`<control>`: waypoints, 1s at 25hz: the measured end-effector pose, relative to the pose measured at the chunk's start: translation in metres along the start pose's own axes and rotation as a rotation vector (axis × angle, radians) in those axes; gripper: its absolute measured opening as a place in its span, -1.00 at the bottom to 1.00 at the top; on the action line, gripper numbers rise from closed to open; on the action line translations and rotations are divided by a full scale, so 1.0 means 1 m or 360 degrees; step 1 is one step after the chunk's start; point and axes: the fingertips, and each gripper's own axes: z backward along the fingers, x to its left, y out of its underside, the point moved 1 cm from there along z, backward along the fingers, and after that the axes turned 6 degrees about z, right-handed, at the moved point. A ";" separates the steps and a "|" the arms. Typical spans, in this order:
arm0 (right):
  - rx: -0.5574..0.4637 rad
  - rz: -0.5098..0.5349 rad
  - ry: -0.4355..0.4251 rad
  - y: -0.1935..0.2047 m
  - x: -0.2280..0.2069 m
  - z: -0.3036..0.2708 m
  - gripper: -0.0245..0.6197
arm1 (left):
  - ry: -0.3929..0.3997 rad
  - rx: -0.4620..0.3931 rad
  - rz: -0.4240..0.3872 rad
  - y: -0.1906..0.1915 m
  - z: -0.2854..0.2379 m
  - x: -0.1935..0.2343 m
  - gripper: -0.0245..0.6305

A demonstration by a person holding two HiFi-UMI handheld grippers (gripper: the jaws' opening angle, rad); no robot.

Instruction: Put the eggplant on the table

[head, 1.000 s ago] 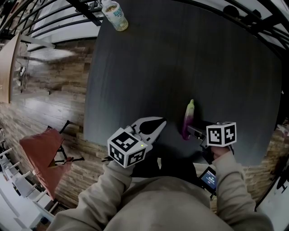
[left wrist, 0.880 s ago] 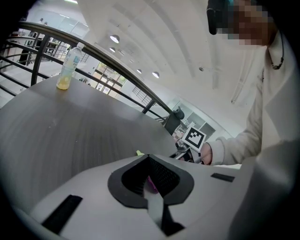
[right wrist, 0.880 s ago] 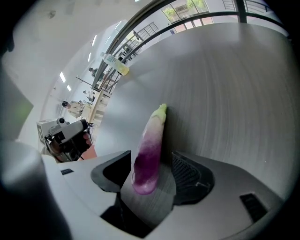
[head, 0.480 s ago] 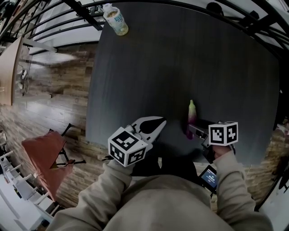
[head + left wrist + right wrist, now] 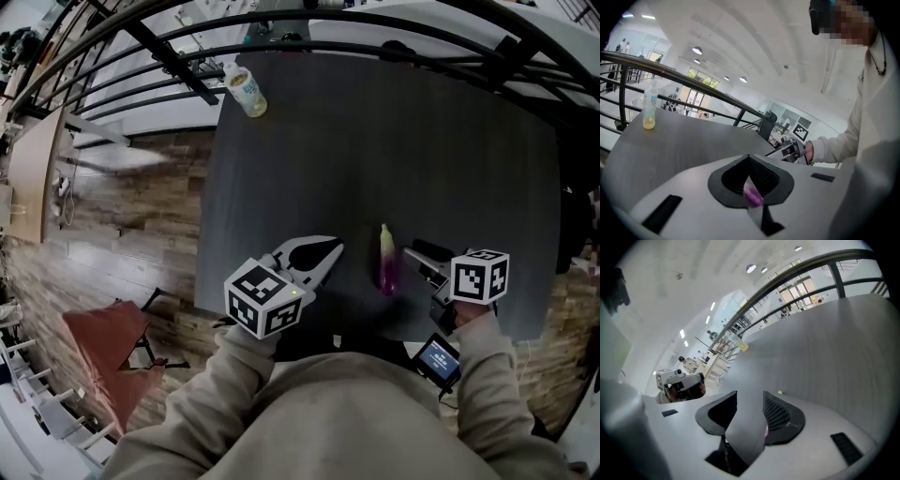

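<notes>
The eggplant [image 5: 387, 266], purple with a green tip, lies flat on the dark table [image 5: 394, 141] near its front edge. My right gripper [image 5: 411, 252] hovers just right of it, apart from it. Its jaws are open and have just been closing, with nothing between them. In the right gripper view [image 5: 750, 399] only bare table shows in the gap, and the eggplant's green tip [image 5: 780, 392] peeks over the right jaw. My left gripper [image 5: 335, 249] hangs left of the eggplant, shut and empty. Through its jaws [image 5: 749, 160] a bit of the eggplant [image 5: 752, 197] shows.
A plastic bottle [image 5: 247, 92] with yellowish liquid stands at the table's far left corner, also visible as bottle [image 5: 649, 110]. A black railing [image 5: 375, 23] curves round the far side. A red chair [image 5: 103, 352] stands on the wooden floor to the left.
Both grippers have lifted from the table. The right gripper has come away from the eggplant's near end and now sits to its right. The eggplant stays lying on the table.
</notes>
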 end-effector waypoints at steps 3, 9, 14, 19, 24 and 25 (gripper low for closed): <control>-0.0155 0.0159 -0.0105 -0.027 0.033 0.021 -0.61 | 0.0031 -0.0038 -0.0078 -0.023 0.008 -0.013 -0.92; -0.0593 0.0305 -0.0201 -0.089 0.089 0.078 -0.87 | 0.0118 -0.0165 -0.0229 -0.080 0.023 -0.041 -0.92; -0.0750 0.0538 -0.0208 -0.127 0.117 0.123 -0.88 | 0.0181 -0.0278 -0.0333 -0.130 0.017 -0.067 -0.92; -0.1009 0.0739 -0.0183 -0.159 0.158 0.192 -0.88 | 0.0298 -0.0379 -0.0505 -0.181 0.021 -0.118 -0.92; -0.1149 0.0843 -0.0203 -0.185 0.185 0.234 -0.88 | 0.0349 -0.0455 -0.0623 -0.219 0.033 -0.153 -0.92; -0.1162 0.0860 -0.0213 -0.187 0.187 0.238 -0.88 | 0.0361 -0.0474 -0.0637 -0.222 0.034 -0.156 -0.92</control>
